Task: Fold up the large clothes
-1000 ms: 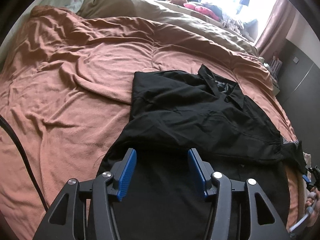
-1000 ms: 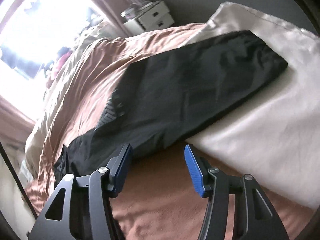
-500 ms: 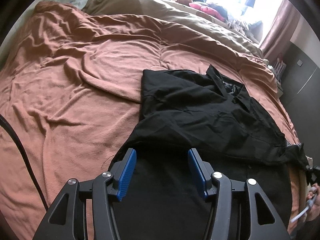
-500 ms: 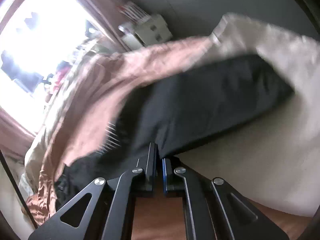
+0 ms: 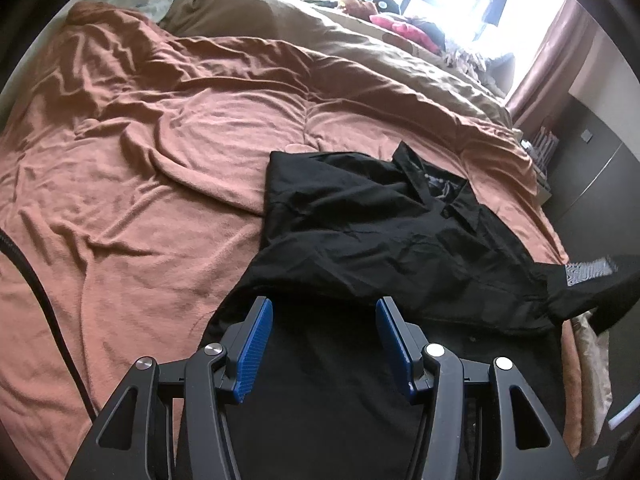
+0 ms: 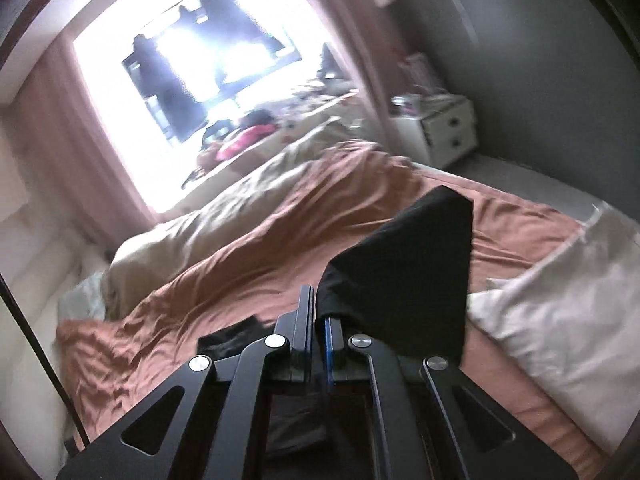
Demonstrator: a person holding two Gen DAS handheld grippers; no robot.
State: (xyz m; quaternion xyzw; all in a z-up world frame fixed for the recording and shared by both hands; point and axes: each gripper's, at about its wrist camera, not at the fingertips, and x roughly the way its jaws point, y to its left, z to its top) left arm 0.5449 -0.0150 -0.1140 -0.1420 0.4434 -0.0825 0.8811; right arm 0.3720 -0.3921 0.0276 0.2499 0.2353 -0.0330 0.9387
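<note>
Black shirt (image 5: 400, 240) lies collar-up on the brown blanket (image 5: 160, 184) toward the bed's right edge, hem end nearest the left camera; right gripper (image 6: 318, 312) has its jaws pinched tight on a black sleeve/corner (image 6: 412, 272), lifted clear of the bed near the white pillow (image 6: 560, 300); left gripper (image 5: 324, 344) hovers over the hem, jaws about half apart, nothing between them; risks: thin fabric slipping from the 2 pads mid-swing, the unpinned body dragging and bunching since the left isn't holding, flap landing skewed off the fold line.
</note>
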